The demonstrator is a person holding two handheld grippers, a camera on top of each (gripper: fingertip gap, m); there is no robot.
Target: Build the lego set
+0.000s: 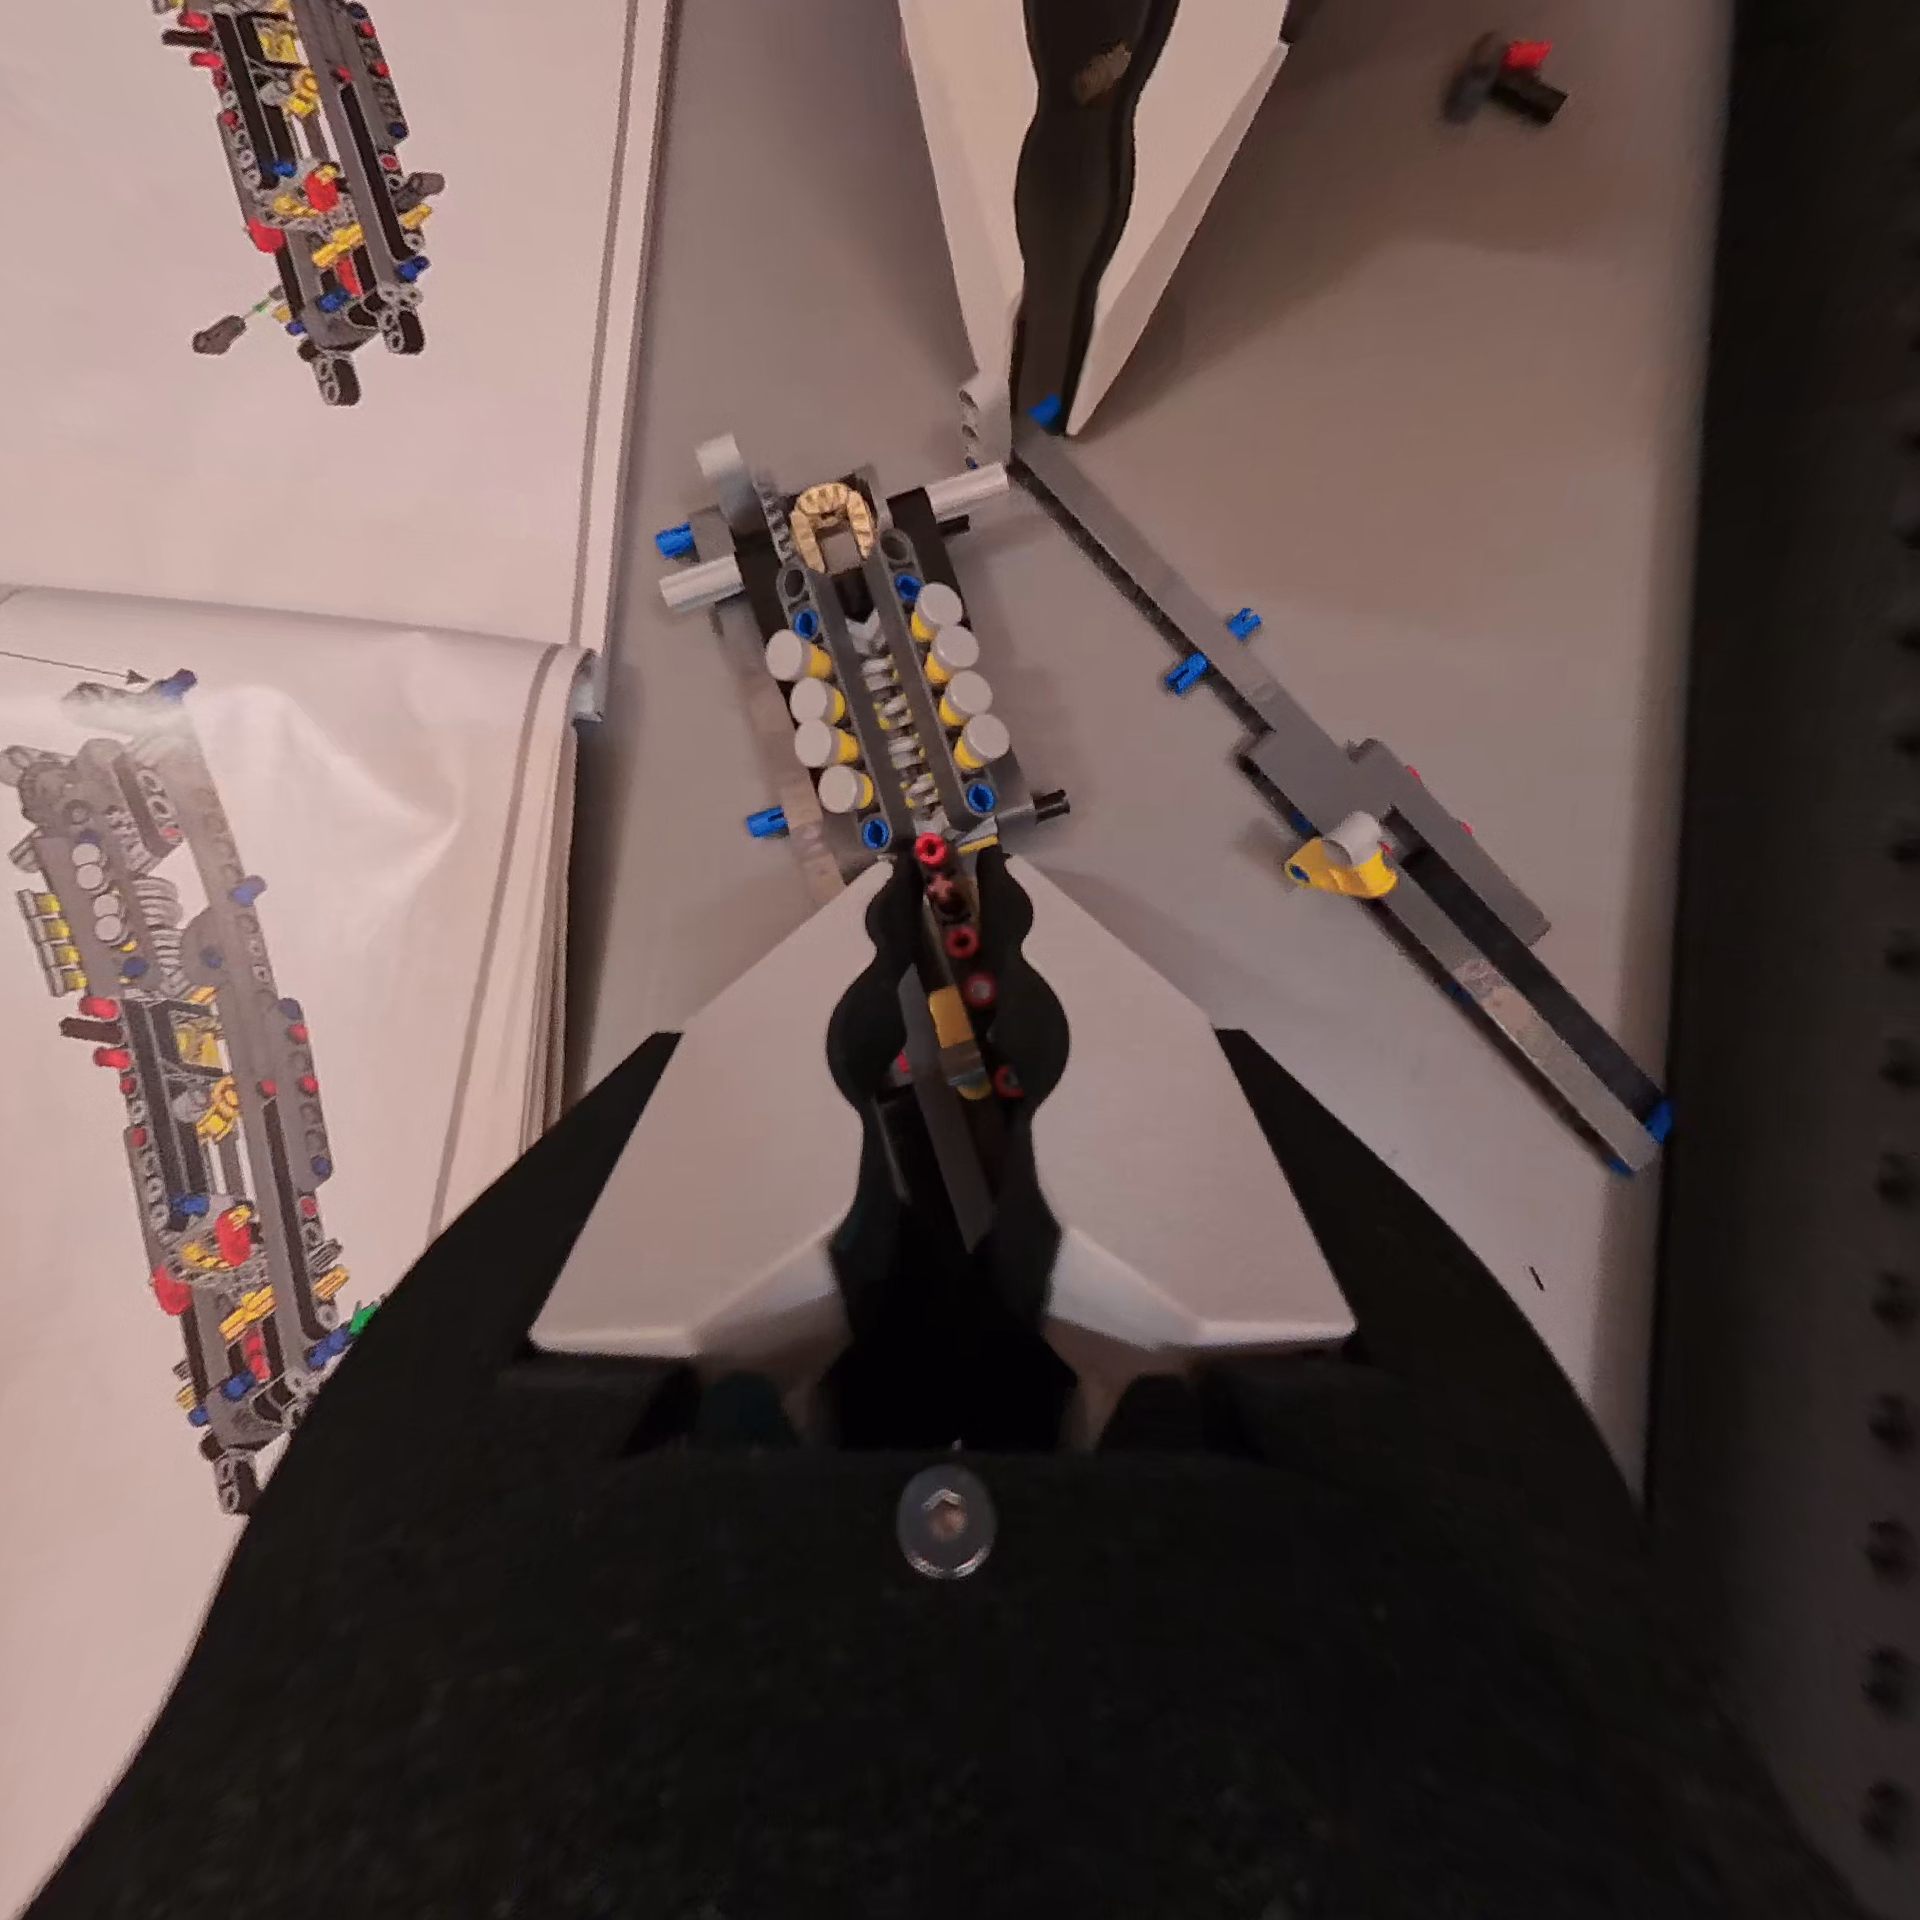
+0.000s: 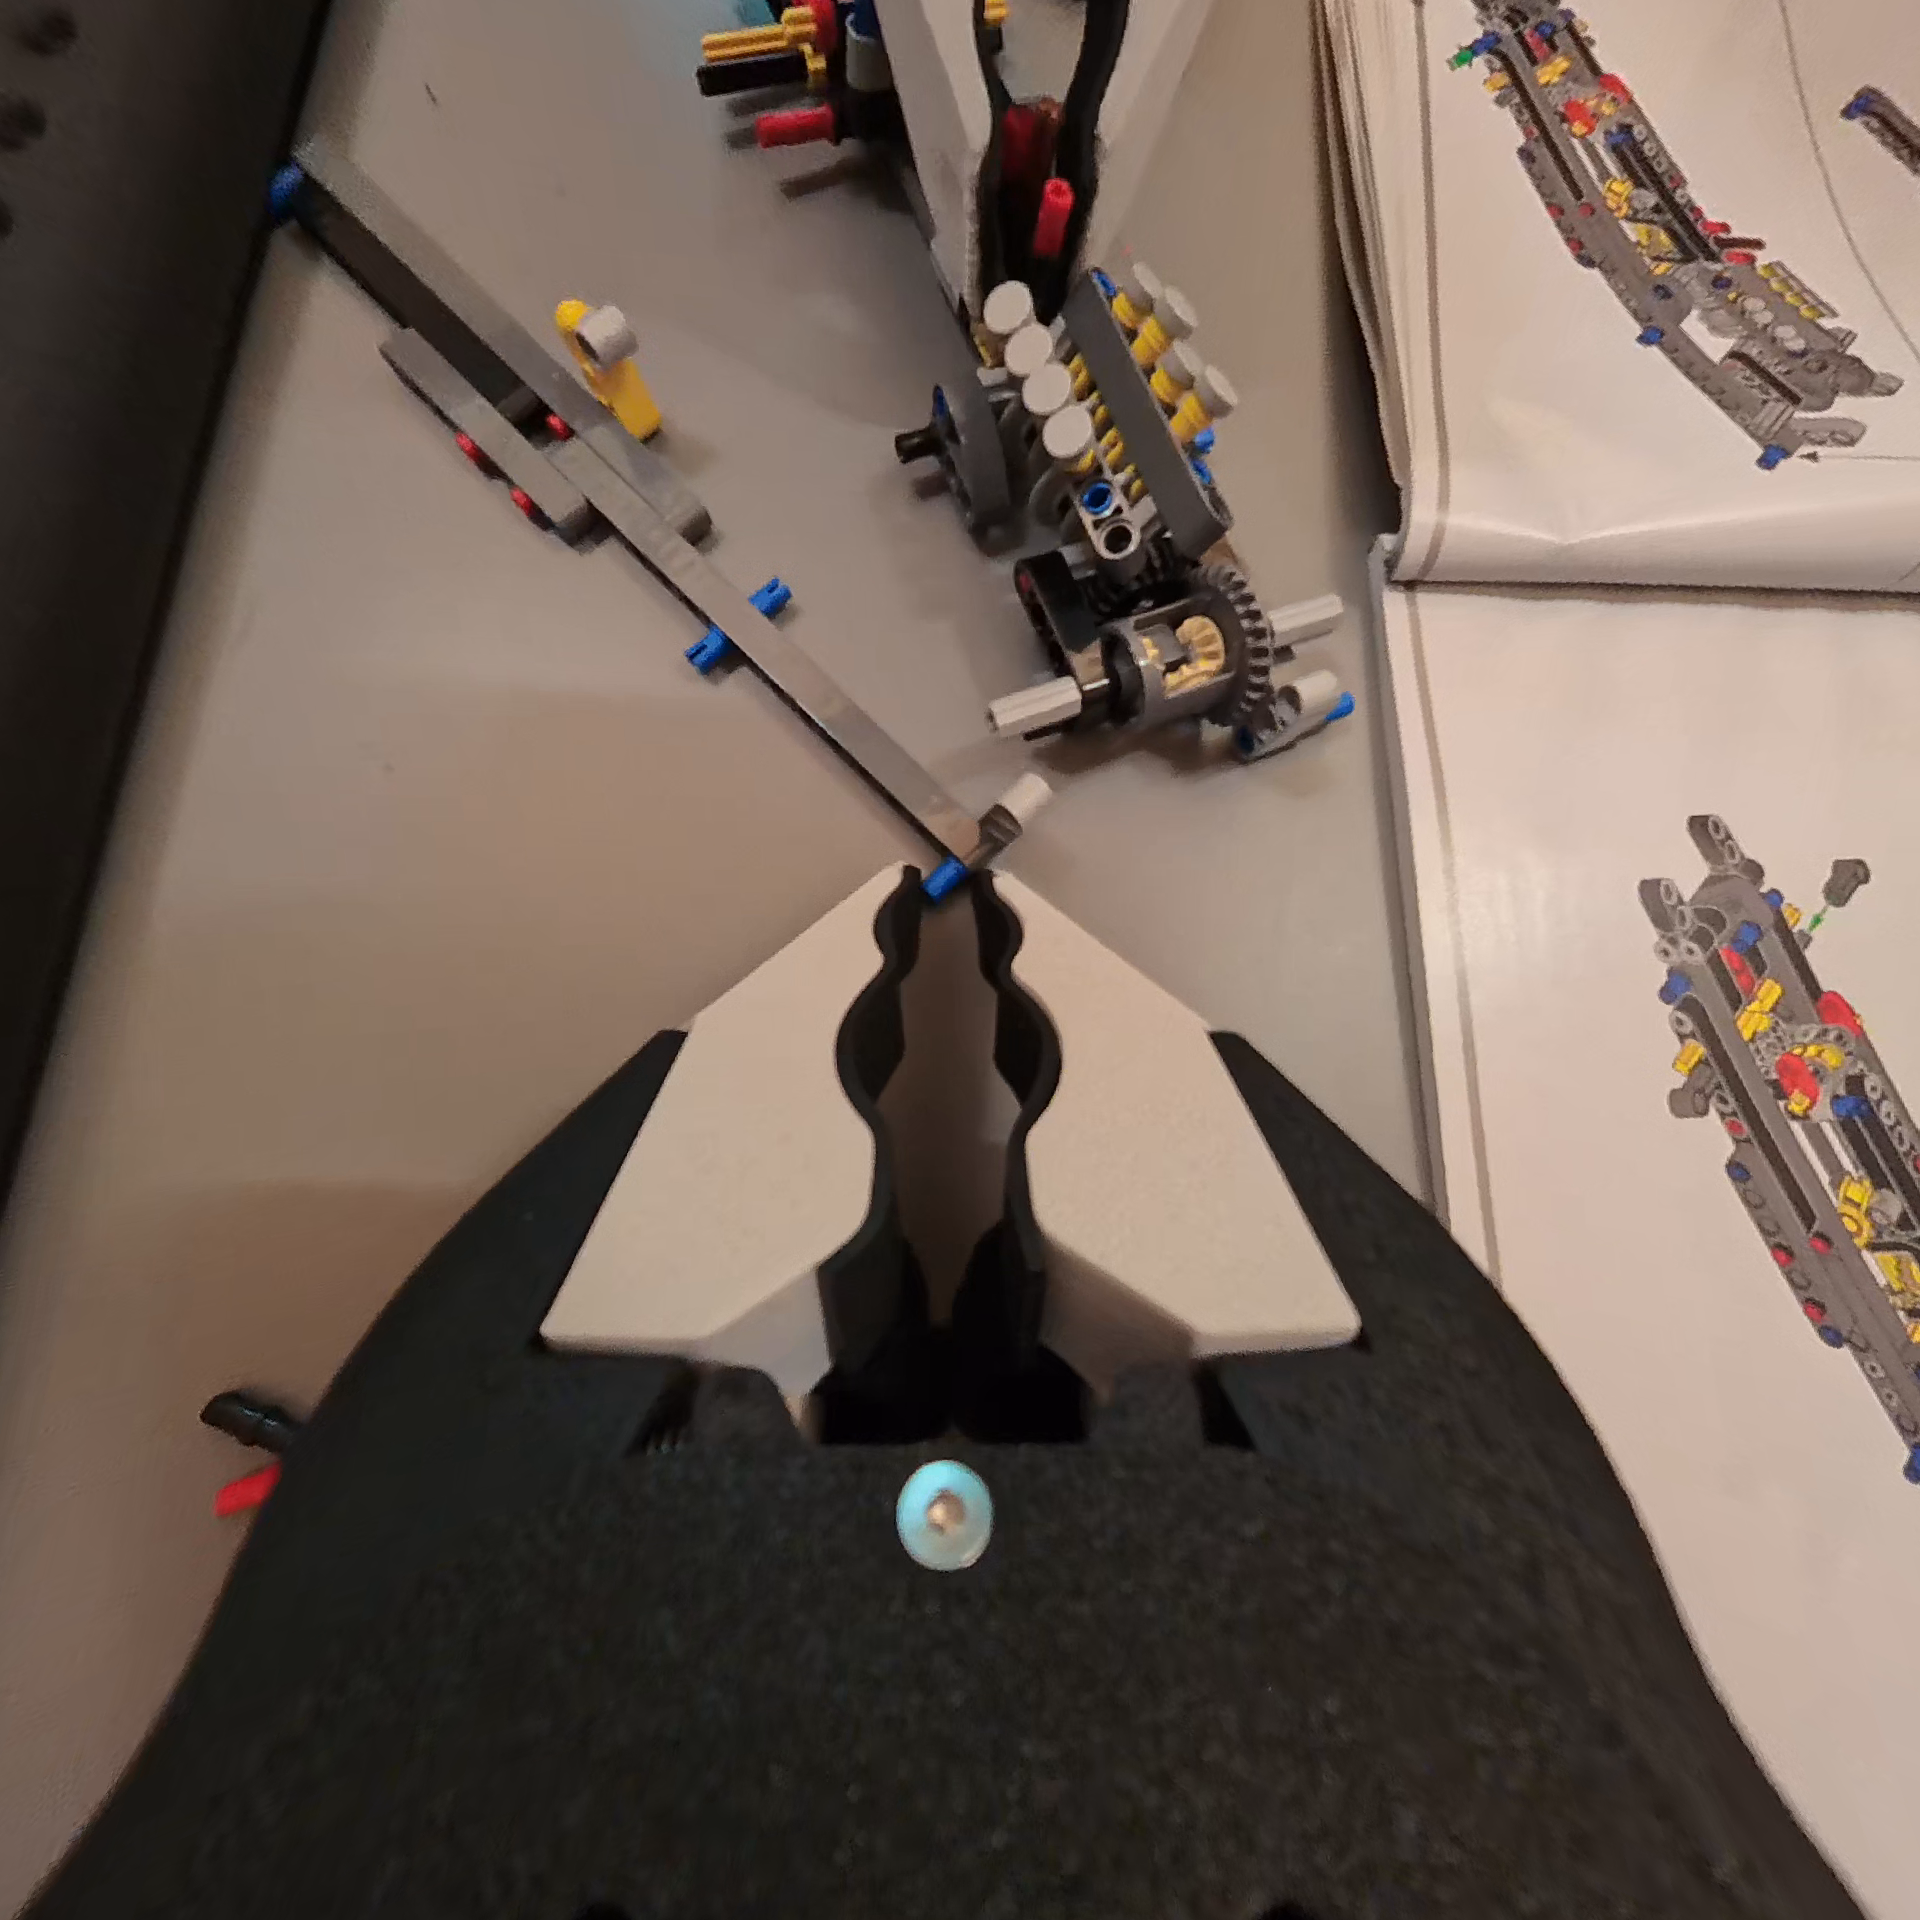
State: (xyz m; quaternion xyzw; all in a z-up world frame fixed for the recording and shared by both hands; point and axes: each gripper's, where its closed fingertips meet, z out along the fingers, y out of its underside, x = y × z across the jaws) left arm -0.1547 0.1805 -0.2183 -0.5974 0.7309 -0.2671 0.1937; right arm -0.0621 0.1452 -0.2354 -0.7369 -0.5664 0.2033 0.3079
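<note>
Manual (image 2: 1662,727) beside engine assy (image 2: 1122,499) (beam (image 2: 623,499) opposite).

Open table (image 2: 540,935) between long grey beam assembly (image 2: 665,540) and engine assembly (image 2: 1101,468); instruction booklet (image 2: 1662,727) alongside.

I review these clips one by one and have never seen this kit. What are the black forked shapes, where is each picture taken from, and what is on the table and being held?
No robot here: a person holds a hand-held gripper in each hand, each with a camera looking along its two fingers. The black forks are those fingers.

The left view shows the left hand-held gripper clamped on the rear of the engine assembly, the block with grey cylinders.

The right view shows the right hand-held gripper closed at its tips on the blue-pinned end of a long grey beam frame.

Both pieces are over a pale table. An open instruction booklet lies beside them, and loose pins lie at the far edge.
</note>
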